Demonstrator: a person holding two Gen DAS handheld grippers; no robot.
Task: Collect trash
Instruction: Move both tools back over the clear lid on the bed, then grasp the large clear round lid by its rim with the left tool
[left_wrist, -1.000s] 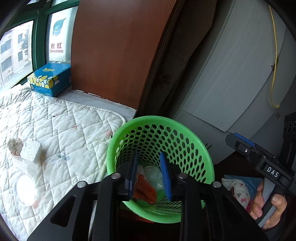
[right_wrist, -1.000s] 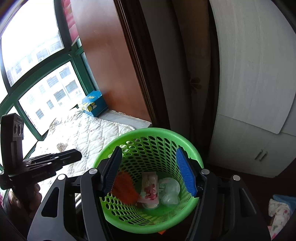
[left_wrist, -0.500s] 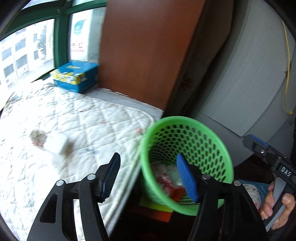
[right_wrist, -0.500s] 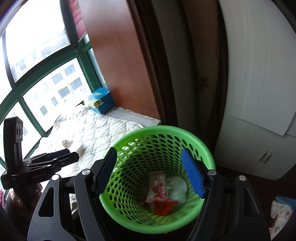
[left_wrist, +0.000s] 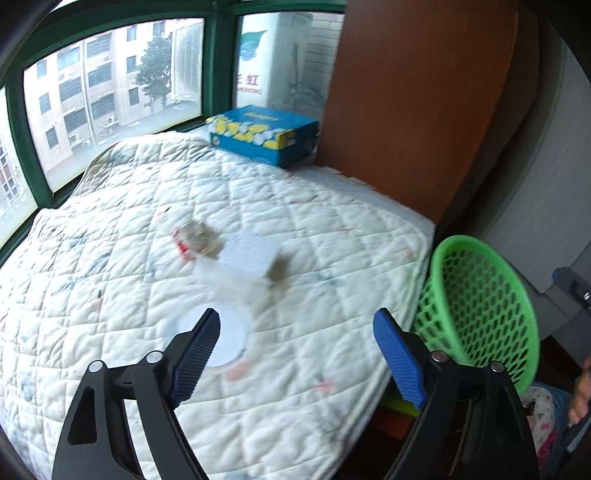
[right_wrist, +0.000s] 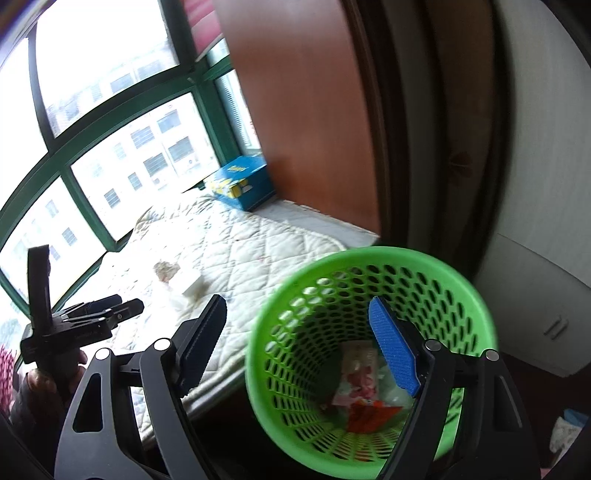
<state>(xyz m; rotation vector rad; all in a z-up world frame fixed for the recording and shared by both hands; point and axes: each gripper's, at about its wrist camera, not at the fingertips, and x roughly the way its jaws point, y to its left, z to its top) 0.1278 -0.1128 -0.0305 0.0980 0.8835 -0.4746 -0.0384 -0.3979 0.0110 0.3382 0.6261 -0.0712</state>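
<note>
Both the left gripper (left_wrist: 295, 345) and right gripper (right_wrist: 297, 341) have just been opening — wide now, holding nothing. The crumpled wrapper (left_wrist: 194, 238) mid-mattress (left_wrist: 110, 387) looks light, soft — pinch its bunched middle.

Open quilted bed (left_wrist: 332, 229) surface lies clear ahead of the left tool (left_wrist: 295, 345), save a white lid (left_wrist: 231, 341) and crumpled litter (left_wrist: 236, 251) (blurred); the green basket (right_wrist: 369, 266) hugs the mattress edge, a blue box (left_wrist: 264, 134) blocks the far corner.
</note>
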